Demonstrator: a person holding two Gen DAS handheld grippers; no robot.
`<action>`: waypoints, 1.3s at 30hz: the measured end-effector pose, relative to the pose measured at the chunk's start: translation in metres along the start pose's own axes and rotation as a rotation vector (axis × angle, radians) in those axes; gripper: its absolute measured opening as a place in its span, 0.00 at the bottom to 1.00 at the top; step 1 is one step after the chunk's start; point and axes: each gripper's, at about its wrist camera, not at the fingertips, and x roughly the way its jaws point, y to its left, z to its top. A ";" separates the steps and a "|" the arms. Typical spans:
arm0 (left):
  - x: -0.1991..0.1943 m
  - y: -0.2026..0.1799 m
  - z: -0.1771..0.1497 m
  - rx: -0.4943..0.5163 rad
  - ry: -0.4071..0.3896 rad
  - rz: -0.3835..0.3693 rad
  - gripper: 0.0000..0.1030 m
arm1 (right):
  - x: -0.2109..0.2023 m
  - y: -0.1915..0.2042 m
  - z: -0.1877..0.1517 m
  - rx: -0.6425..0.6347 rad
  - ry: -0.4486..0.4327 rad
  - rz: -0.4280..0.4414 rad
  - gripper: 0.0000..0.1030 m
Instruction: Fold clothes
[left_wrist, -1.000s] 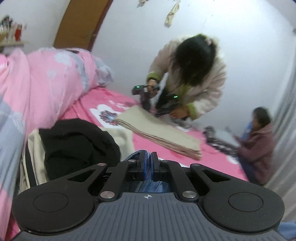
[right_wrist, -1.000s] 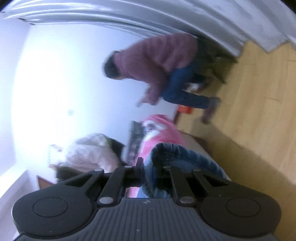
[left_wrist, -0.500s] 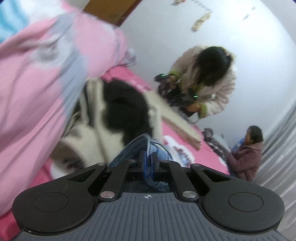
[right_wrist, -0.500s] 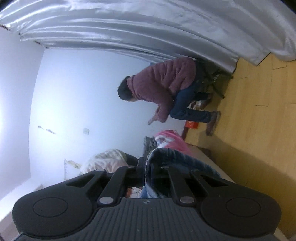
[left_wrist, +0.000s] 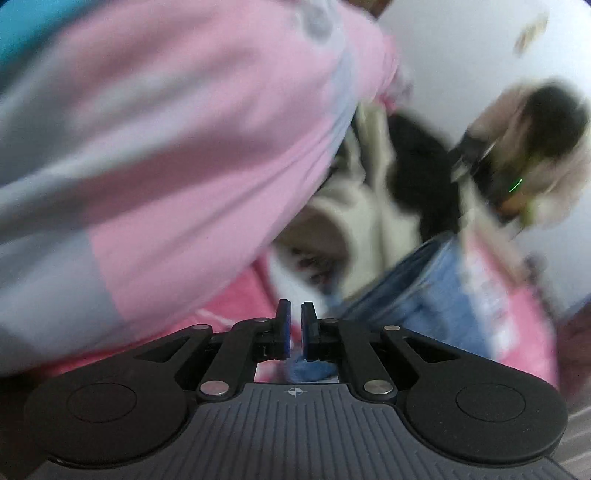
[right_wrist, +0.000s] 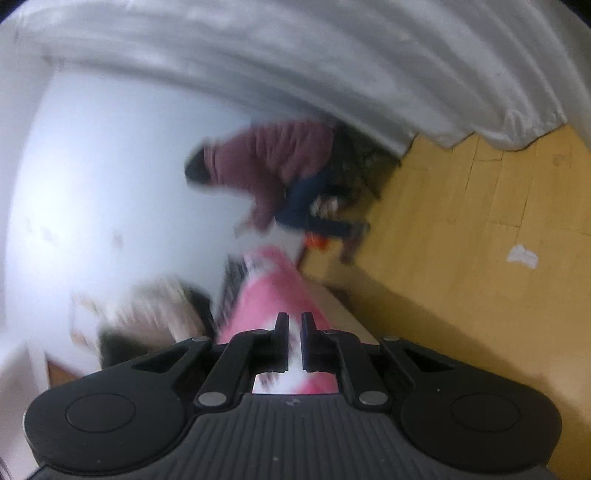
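While both pictures are smeared with blur, I can see the jeans (left_wrist: 436, 295) lying on the pink bed sheet (left_wrist: 524, 317) just ahead and to the right of my left claw (left_wrist: 294, 328), with one blue fold reaching back under its right finger. No denim sits between the pads. A big pink and grey quilt (left_wrist: 166, 166) fills the left half of that view, and a heap of cream and black clothes (left_wrist: 388, 192) lies beyond the jeans. Farther off, a person in a cream jacket (left_wrist: 535, 147) bends over the bed.

My right wrist view is rolled on its side and shows things the left one does not: a grey curtain (right_wrist: 295, 55), a wooden floor (right_wrist: 480, 240), and a person in a maroon jacket (right_wrist: 273, 166) crouching by the wall. Its pink bed corner (right_wrist: 273, 291) runs away from my right claw (right_wrist: 293, 332). I find no jeans there.

My left claw is parted by only a narrow slit and grips nothing. My right claw stands the same, a slim gap between the pads with the sheet showing through it, and it holds nothing.
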 end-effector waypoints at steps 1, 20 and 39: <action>-0.006 -0.002 0.000 -0.011 -0.003 -0.044 0.19 | 0.009 0.009 -0.006 -0.042 0.054 -0.025 0.16; 0.055 -0.043 -0.068 -0.181 0.292 -0.282 0.15 | 0.065 0.040 -0.109 0.063 0.319 -0.093 0.54; 0.057 -0.056 -0.069 -0.226 0.273 -0.223 0.26 | 0.090 -0.110 -0.129 0.752 0.197 0.052 0.71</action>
